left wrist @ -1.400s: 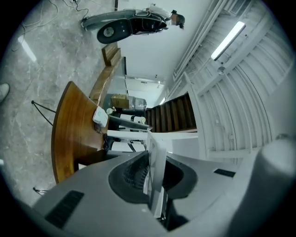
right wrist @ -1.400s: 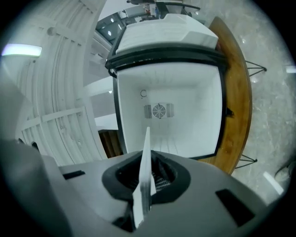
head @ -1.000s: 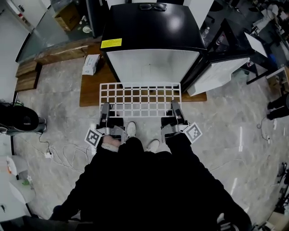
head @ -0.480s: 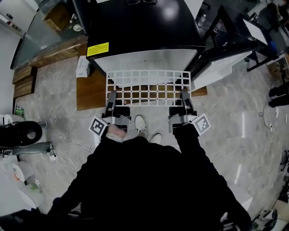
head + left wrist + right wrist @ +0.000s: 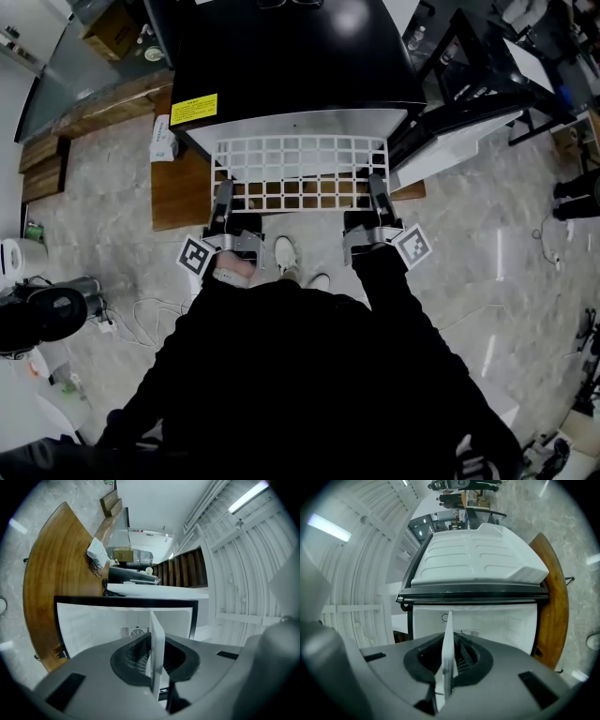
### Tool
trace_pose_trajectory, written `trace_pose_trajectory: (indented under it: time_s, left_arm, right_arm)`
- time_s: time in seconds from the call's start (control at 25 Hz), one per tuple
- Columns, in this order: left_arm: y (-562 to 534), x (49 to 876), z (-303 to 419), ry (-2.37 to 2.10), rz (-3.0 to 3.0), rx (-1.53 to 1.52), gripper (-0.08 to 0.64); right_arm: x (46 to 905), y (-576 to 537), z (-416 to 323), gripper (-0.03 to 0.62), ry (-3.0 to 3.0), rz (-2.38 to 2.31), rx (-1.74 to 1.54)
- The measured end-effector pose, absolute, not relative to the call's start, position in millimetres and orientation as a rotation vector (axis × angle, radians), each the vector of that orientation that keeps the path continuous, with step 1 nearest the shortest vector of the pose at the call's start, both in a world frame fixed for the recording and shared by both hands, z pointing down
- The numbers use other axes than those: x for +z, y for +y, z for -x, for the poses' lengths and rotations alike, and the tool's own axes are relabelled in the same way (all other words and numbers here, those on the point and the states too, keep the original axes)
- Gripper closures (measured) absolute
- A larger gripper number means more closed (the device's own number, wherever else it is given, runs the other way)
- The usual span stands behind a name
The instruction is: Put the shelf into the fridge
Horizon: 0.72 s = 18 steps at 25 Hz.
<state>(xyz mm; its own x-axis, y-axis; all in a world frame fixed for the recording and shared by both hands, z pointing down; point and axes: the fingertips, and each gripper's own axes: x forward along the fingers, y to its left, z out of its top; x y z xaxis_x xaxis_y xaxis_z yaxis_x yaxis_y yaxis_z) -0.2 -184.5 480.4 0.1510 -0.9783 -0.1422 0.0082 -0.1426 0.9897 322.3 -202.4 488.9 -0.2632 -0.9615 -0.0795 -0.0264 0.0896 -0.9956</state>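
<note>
1. The white wire shelf (image 5: 298,173) is held flat in the air by its near edge. Its far edge is right at the mouth of the fridge (image 5: 300,66).
2. My left gripper (image 5: 222,199) is clamped narrow on the shelf's near-left corner. In the left gripper view the frame stands edge-on between the pads.
3. My right gripper (image 5: 377,192) has the same narrow pinch on the near-right corner, with the shelf frame between the jaws.
4. Change: a second ago the shelf hung over the wooden platform (image 5: 178,197), clearly short of the fridge front. Now both grippers have pushed it forward and the far edge meets the front lip.
5. So I judge that insertion is only starting. Most of the grid is still outside and nothing is seated yet.
6. The fridge door (image 5: 459,136) is swung open on the right. Both gripper views look into the bare white cavity, with a fan grille (image 5: 136,632) on the back wall.
7. I can't make out the side rails. The next push needs the shelf kept level and square, or a corner could catch on the cabinet edge.
8. Further out, a tissue pack (image 5: 162,141) lies at the platform's left edge beside the fridge. The person's shoes (image 5: 284,253) are just off its front edge.
</note>
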Motion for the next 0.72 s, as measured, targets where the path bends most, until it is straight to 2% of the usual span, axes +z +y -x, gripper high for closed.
trace_pose_trajectory:
  time_s: [0.72]
  left_arm:
    - [-185, 476, -1, -1.018, -1.374, -1.207, 0.528]
  right_arm:
    - [485, -215, -322, 0.561, 1.455, 1.039, -1.349]
